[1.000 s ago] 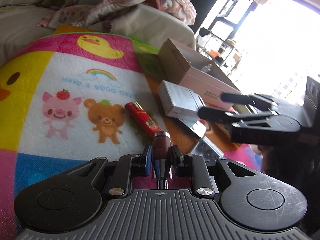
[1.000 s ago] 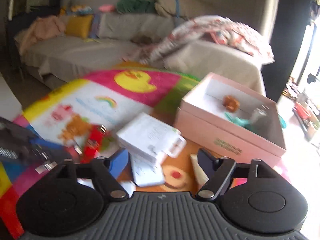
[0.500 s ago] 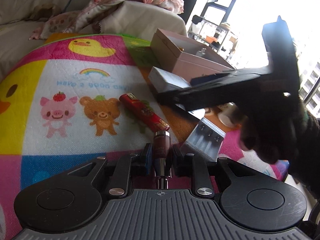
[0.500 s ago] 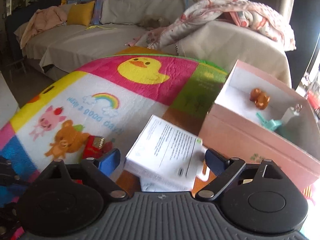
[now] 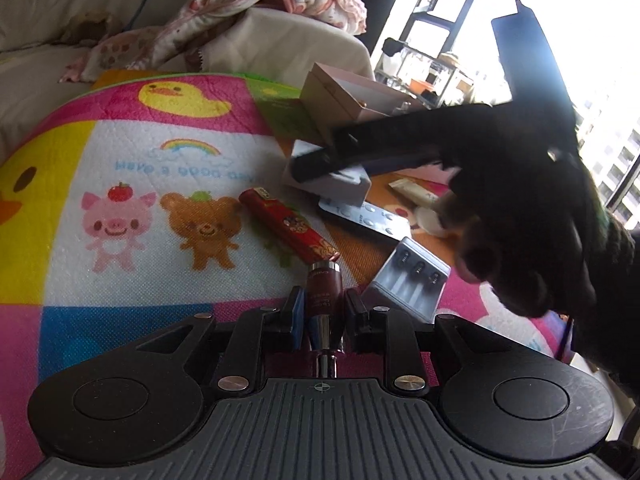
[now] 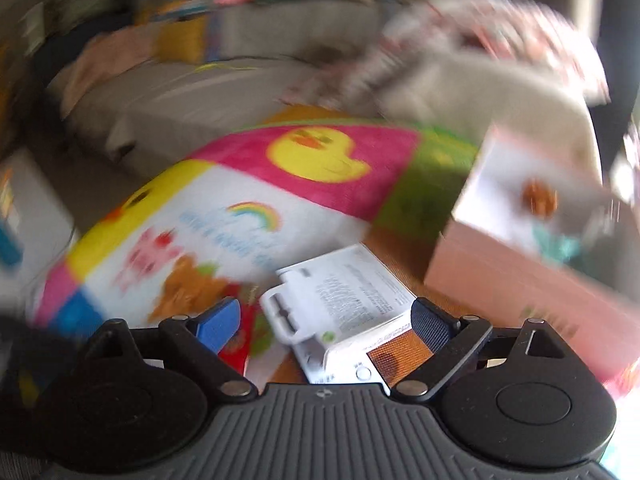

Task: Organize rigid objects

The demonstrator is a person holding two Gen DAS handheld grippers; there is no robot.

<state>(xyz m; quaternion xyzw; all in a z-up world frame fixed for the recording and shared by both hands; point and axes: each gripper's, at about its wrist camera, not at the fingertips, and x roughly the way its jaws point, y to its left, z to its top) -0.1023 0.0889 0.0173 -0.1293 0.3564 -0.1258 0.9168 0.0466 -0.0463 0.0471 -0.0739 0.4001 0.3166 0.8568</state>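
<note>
While the left gripper (image 5: pixel 320 312) is clamped on a small dark red tube (image 5: pixel 323 286) that points straight ahead along its fingers, the coming move looks to belong to the right gripper (image 6: pixel 326 326). Its jaws stand wide apart, with nothing pressed between the pads. A white printed box (image 6: pixel 348 304) lies directly in front of it and low, its near end already between the two fingers: the blue pad (image 6: pixel 218 322) sits off the box's left side with a gap, and the dark pad (image 6: pixel 430 326) is just beside its right edge. The box's long axis runs away from the gripper and slightly to the right, so the fingers straddle its short width, which suits a squeeze across it. I judge the right hand much nearer to this box than the left. Farther off, on the cartoon play mat (image 6: pixel 320 156), the open pink box (image 6: pixel 520 264) stands to the right of the white one and beyond it, holding a few small items. The right wrist view is blurred, so contact is hard to rule out.
</note>
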